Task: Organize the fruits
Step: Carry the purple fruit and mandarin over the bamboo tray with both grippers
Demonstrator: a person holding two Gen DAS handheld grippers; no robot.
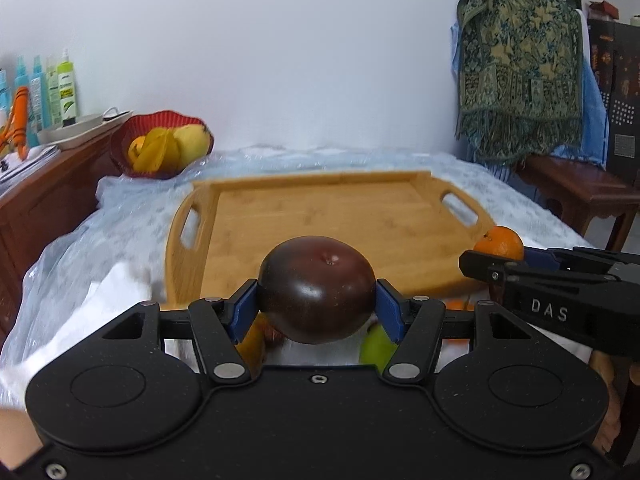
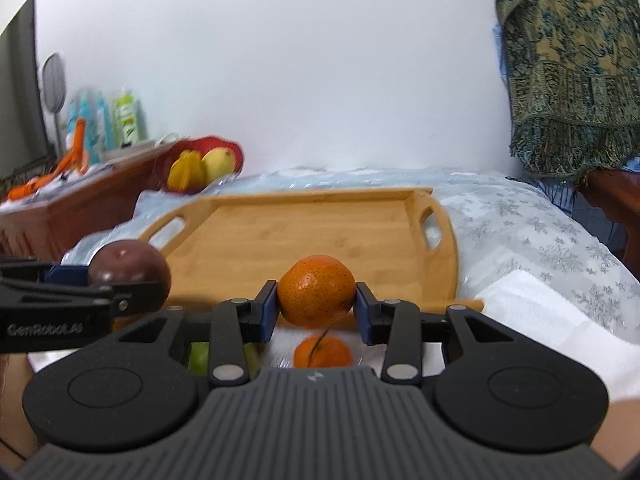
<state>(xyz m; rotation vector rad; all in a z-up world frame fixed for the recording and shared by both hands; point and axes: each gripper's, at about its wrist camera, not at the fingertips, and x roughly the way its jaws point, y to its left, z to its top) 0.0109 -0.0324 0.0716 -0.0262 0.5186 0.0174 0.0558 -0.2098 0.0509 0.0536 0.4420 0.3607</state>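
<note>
Closest in, the left gripper (image 1: 316,304) has its blue fingers (image 1: 245,309) pinching a dark purple fruit (image 1: 316,290) at its widest sides, held in the air just short of the near edge of the wooden tray (image 1: 320,208). The right gripper (image 2: 316,306) pinches a tangerine (image 2: 316,290) the same way, also just short of the tray's near edge and toward its right side. Below them, on the white cloth (image 2: 540,304) in front of the tray, lie another tangerine (image 2: 323,352) and a green fruit (image 1: 376,346).

The step in hand looks like carrying both fruits over the tray. Done well, each should clear the raised near rim, come down until it touches the wood, and only then be let go, well apart, since round fruit rolls.

The purple fruit is slightly squat, its short axis running through the stem dimple, which tilts up and away toward the tray. The tangerine's stem end cannot be made out.

Beyond the tray's far left corner stands a red basket (image 1: 124,140) of yellow fruit.
</note>
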